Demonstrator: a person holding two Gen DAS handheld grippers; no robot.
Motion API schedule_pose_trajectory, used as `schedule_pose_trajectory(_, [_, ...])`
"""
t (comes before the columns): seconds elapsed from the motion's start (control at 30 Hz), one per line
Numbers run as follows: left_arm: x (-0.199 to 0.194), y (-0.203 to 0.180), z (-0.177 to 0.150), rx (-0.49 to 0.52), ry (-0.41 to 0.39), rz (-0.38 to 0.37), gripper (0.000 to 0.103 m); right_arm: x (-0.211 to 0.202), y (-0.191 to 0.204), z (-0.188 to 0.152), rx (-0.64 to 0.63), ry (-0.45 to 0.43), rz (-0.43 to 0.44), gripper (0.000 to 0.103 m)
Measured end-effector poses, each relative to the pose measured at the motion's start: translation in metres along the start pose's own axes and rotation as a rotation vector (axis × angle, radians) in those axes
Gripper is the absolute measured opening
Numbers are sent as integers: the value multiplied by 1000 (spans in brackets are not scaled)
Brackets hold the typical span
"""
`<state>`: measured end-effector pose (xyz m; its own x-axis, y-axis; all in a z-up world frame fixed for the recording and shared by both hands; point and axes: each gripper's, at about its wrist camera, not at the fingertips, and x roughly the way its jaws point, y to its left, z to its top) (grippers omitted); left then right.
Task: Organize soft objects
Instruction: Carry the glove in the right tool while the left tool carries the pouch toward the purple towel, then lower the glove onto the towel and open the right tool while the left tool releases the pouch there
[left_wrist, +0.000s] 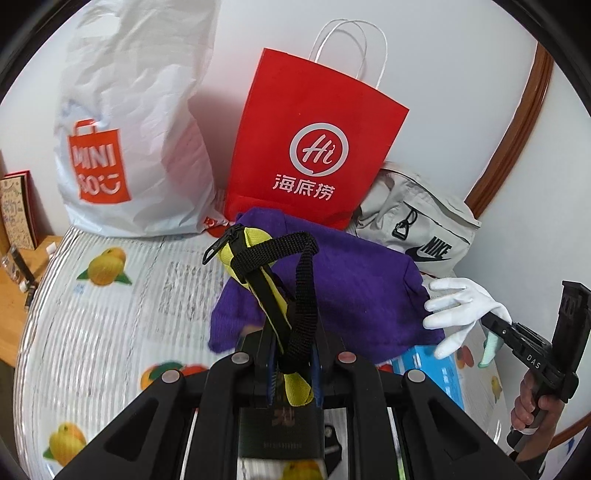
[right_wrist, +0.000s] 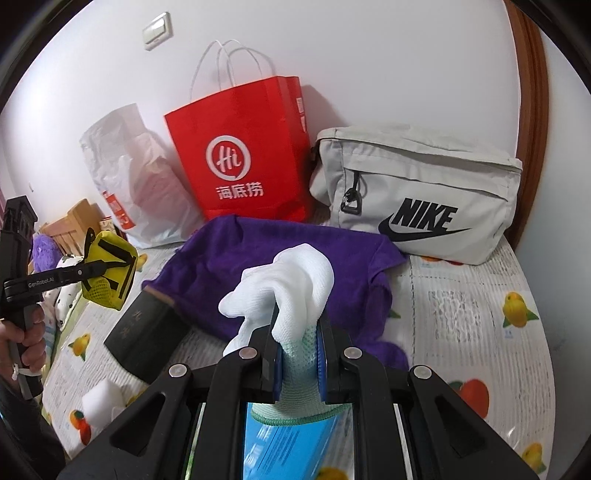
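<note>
The yellow pouch (left_wrist: 258, 280) with black straps is pinched between the fingers of the left gripper (left_wrist: 293, 373) and held up above the purple cloth (left_wrist: 354, 291). The white glove (right_wrist: 291, 291) is clamped by its green cuff in the right gripper (right_wrist: 300, 365), drooping over the same cloth. The cloth lies on the fruit-printed bench (right_wrist: 480, 317), a dark book (right_wrist: 147, 336) beside it. Behind stand a red paper bag (right_wrist: 243, 155), a grey Nike pouch (right_wrist: 417, 192) and a white plastic bag (left_wrist: 129, 122) against the wall.

Purple towel (right_wrist: 280, 266); red paper bag (right_wrist: 243, 155); white glove (right_wrist: 295, 284), green cuff; yellow-black pouch (left_wrist: 258, 266); orange-print tablecloth (left_wrist: 110, 314).
</note>
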<state>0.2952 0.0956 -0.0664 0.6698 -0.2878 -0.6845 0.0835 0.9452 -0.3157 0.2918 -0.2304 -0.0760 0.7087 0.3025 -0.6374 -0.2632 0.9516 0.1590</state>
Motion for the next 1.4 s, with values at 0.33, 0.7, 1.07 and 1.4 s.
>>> schedule_pose_trajectory(0.33, [65, -2, 39, 26, 71, -31, 14, 58, -17, 23, 12, 60, -27, 14])
schedule_pose_trajectory(0.7, [149, -9, 68, 46, 173, -48, 14, 115, -35, 28, 16, 150, -34, 14])
schedule_pose_trajectory(1.07, [181, -10, 68, 42, 225, -16, 16, 138, -37, 26, -6, 211, -24, 16])
schedule_pose_trajectory(1.4, [171, -14, 67, 67, 230, 55, 63, 129, -38, 25, 0, 233, -33, 55])
